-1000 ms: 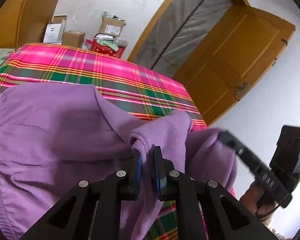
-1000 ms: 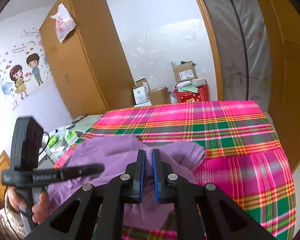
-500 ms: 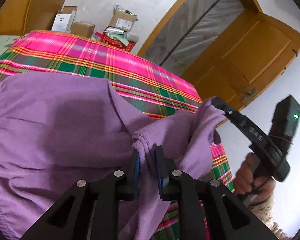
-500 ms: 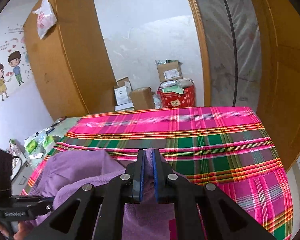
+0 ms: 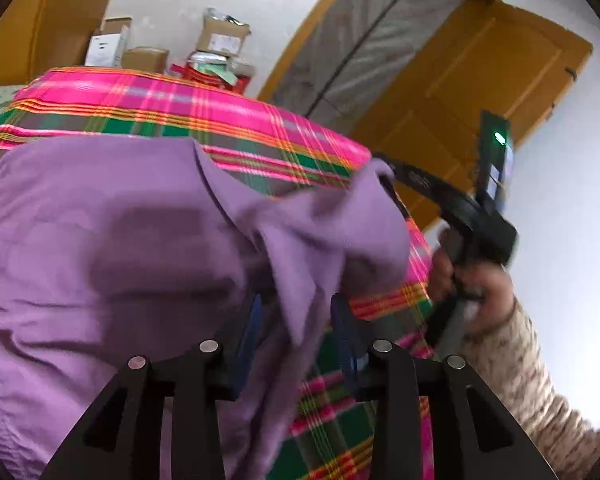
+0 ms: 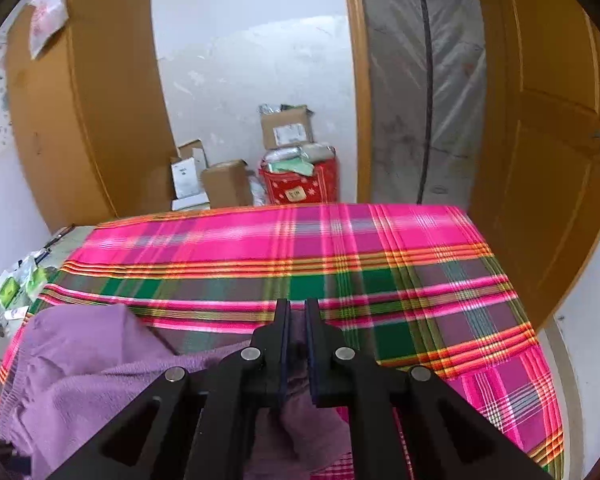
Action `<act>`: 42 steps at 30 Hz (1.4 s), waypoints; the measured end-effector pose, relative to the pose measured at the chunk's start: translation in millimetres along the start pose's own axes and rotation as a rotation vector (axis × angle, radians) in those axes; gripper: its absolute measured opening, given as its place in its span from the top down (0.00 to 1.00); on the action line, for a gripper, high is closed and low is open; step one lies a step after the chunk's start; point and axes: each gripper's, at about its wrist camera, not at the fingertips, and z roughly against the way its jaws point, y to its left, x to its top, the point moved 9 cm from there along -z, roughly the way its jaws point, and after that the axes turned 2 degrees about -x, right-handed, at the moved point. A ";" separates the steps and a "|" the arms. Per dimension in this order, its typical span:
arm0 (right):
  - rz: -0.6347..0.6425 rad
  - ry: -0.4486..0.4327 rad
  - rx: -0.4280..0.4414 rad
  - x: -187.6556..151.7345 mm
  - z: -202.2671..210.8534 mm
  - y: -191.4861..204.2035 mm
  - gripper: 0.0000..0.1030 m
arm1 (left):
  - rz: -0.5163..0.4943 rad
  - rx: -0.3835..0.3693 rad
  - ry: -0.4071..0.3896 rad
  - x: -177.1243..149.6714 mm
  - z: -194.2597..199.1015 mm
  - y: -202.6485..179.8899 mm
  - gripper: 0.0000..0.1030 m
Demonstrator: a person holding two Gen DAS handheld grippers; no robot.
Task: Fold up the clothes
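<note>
Soft, even daylight filled both views; fisheye edges curved and vignetted dark, and motion blur smeared the left view.

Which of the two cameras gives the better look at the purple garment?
The left wrist view: the purple garment fills most of it, spread over the plaid cloth. The right wrist view catches only a bunched corner at lower left.

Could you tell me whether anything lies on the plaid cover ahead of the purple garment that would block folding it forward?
Nothing visible does. The right tongs are shut on the purple garment, and the plaid cover beyond it lies bare to its far edge. The cardboard boxes and red box stand past that edge.
</note>
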 end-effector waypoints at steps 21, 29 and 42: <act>-0.117 0.015 0.130 -25.4 34.9 -45.7 0.88 | -0.006 0.035 -0.013 -9.0 -3.4 3.0 0.88; -0.103 -0.019 0.173 -44.7 76.7 -47.6 0.77 | 0.002 0.016 -0.029 -9.7 0.4 -2.5 0.88; -0.053 -0.062 0.241 -59.6 103.3 -34.3 0.72 | -0.002 0.004 -0.027 -11.4 2.3 -9.8 0.88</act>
